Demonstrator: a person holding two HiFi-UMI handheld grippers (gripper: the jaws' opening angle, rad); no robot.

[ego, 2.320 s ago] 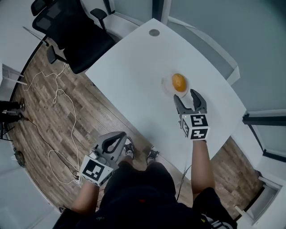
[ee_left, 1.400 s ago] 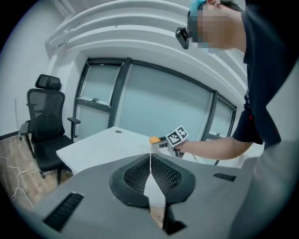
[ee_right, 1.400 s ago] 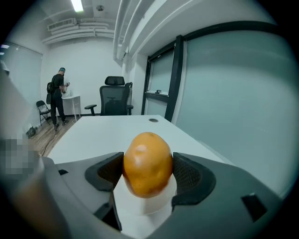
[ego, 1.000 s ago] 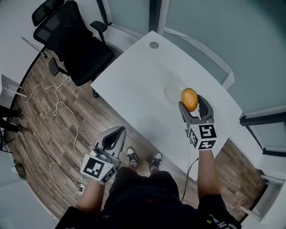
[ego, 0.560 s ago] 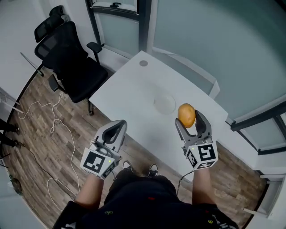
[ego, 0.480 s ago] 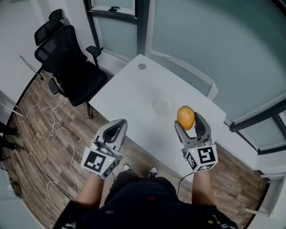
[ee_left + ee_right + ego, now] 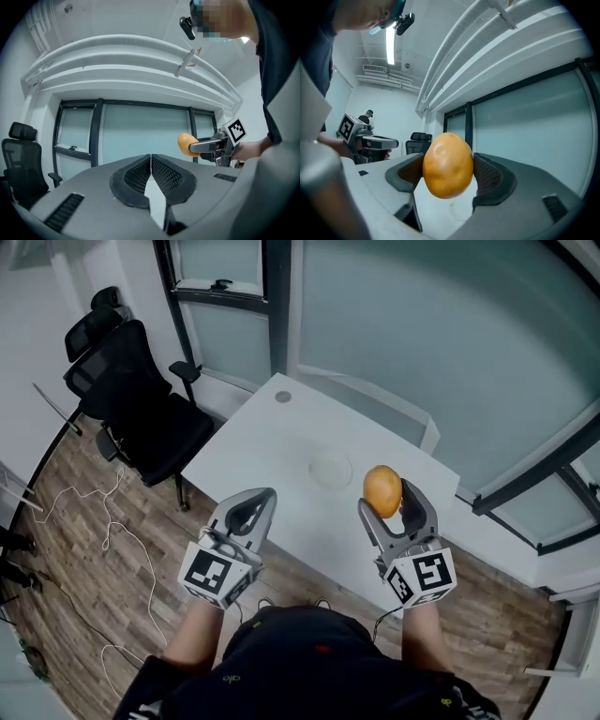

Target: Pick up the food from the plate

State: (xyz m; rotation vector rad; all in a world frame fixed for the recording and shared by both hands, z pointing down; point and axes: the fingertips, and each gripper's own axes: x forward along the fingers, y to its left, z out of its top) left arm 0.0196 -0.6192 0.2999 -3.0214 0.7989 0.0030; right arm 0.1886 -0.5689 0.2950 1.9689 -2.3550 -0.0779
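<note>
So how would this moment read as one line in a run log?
right gripper: shut on orange food, held clear of plate | left gripper: shut, empty | plate: empty, on table

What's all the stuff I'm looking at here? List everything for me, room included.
table: one, white, beside the glass wall.
plate: one, clear, on the table, nothing on it.
food: one, orange-yellow, rounded, held up off the plate.
grommet: one, grey, round, at the table's far corner.
office chair: one, black, left of the table.
cable: at least one, white, loose on the wooden floor.
left gripper: one, grey, jaws together, empty.
right gripper: one, grey, jaws closed on the food.
forearms: two, bare, behind the grippers.
</note>
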